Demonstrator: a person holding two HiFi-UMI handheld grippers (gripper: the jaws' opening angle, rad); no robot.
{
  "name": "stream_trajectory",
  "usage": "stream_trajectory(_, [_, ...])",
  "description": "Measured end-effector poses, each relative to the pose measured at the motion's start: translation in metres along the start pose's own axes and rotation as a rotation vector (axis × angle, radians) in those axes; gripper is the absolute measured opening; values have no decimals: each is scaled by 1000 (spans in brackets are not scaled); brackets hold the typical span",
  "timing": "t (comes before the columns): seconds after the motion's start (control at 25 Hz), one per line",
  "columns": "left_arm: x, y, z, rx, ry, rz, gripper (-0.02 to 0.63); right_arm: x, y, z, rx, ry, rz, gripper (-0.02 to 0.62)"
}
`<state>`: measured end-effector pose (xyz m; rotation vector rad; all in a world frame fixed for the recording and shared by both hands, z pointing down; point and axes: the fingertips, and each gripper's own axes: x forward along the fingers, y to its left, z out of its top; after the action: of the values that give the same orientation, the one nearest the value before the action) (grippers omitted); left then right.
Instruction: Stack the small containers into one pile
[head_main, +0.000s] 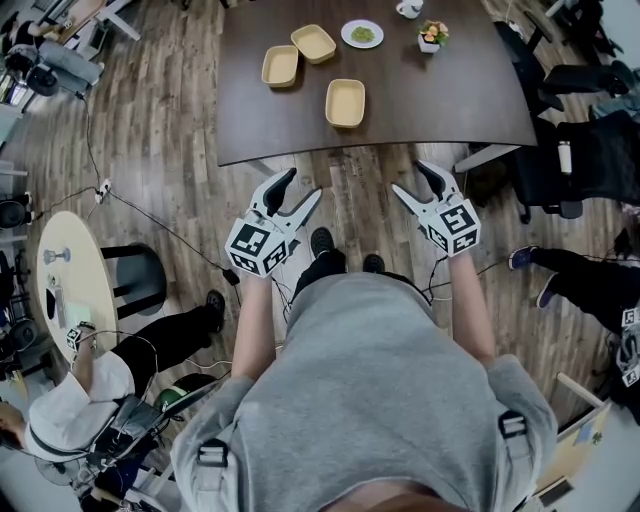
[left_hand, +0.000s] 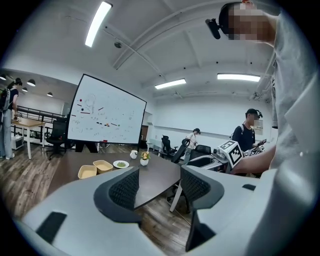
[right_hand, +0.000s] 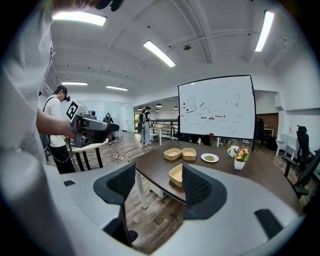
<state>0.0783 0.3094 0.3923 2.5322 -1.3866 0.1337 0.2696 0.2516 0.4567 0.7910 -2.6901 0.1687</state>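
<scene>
Three tan small containers lie apart on the dark table (head_main: 450, 100): one at the far left (head_main: 281, 66), one behind it (head_main: 313, 43), and one nearer the front edge (head_main: 345, 102). Both grippers hang over the floor, short of the table's front edge. My left gripper (head_main: 303, 184) is open with nothing between its jaws. My right gripper (head_main: 408, 176) is open and empty too. In the right gripper view the near container (right_hand: 176, 174) shows just beyond the jaws, and the other two (right_hand: 172, 153) (right_hand: 189, 153) sit farther back. The left gripper view shows two containers (left_hand: 87, 171) (left_hand: 103, 165) far off at the left.
On the table's far side stand a white plate with green food (head_main: 362, 33), a small flower pot (head_main: 432, 36) and a mug (head_main: 408, 8). Office chairs (head_main: 570, 150) crowd the right end. A round pale table (head_main: 70, 280) and a seated person are at the left.
</scene>
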Motion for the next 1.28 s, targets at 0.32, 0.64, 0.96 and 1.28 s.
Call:
stream_trajectory(0.32, [13,21,5,-4,5,-26,265,20,-5,-2,9,33,-11,316])
stream_trajectory(0.64, [14,53,10,20,20,-66,278,47,-3,11,10,32,-53,314])
stream_trajectory(0.96, [6,92,10,58,44,-127,278,83,12,23,24,11,-106,311])
stream_trajectory(1.28, [-1,109,-1,50,61,-164,278,98,33,11,47,36,-128,307])
